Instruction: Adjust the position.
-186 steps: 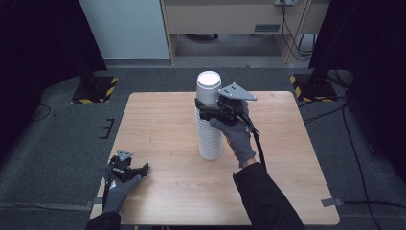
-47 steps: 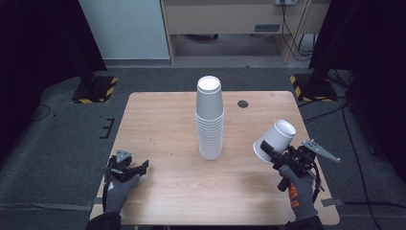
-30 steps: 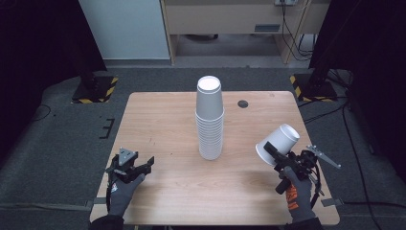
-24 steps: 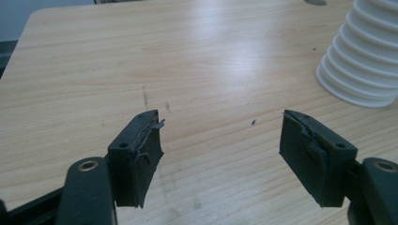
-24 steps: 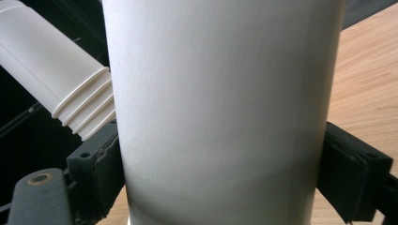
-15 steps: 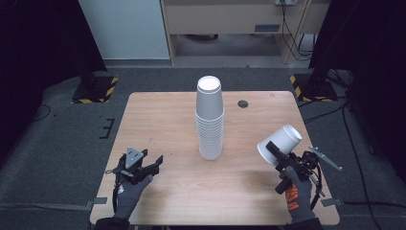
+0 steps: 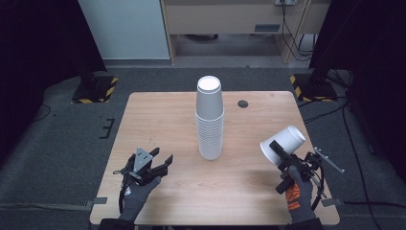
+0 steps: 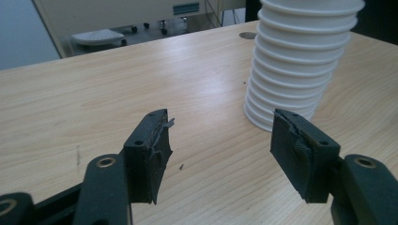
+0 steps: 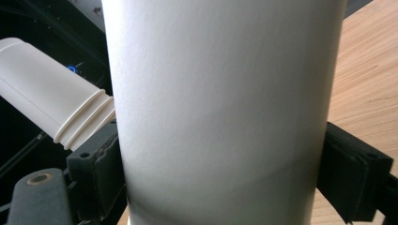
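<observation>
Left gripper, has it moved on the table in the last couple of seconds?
Yes. The left gripper has shifted toward the cup stack, farther in from the table's left edge, its empty jaws closing partway.

In your right gripper view the held cup (image 9: 225, 112) runs off the top and bottom edges, so you cannot see its rim or base, and it hides most of the table (image 9: 366, 84) behind it. In your left gripper view the cup stack (image 8: 300, 61) is cut off at the top edge. The small dark disc (image 7: 242, 103) near the table's far edge is too small to identify.
</observation>
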The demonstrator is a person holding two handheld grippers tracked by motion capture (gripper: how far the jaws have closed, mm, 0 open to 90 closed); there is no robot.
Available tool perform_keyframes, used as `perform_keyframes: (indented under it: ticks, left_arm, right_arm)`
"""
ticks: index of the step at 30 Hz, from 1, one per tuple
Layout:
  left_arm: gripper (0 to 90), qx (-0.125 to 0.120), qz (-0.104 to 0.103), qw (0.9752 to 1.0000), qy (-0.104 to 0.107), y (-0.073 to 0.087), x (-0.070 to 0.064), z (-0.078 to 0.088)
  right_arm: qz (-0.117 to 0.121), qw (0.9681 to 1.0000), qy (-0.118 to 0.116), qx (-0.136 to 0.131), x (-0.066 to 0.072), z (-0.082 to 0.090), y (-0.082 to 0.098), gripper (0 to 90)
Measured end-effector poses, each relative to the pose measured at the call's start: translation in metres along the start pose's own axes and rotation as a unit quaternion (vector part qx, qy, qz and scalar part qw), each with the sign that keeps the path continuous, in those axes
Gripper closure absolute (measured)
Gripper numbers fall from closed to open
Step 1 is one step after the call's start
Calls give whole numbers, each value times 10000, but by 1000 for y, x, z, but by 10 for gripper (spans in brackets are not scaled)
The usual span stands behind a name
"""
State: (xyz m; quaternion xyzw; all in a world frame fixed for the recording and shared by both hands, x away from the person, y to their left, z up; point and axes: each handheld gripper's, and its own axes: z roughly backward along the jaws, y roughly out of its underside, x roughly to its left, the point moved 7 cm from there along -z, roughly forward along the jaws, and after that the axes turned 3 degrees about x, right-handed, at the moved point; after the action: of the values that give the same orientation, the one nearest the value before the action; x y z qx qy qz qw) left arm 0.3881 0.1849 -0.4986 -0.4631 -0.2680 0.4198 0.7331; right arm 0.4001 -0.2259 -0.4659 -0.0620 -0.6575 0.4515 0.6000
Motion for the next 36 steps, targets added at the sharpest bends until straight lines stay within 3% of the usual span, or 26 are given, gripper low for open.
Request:
perform_keyframes:
  ticks: [8,20,36]
  left_arm:
    - [364,-88,-88,9998,184,-3,-15,-3]
    - [347,-224,-170,9988,393,-8,-33,-6]
    - [342,-603,-401,9940,820,-30,-74,-14]
  right_arm:
    - [-185,9998,-45,-14,1,-2,4,142]
    - [-233,9997,-50,-20,0,-3,5,142]
    - [-485,9986,-178,-55,6,-3,9,141]
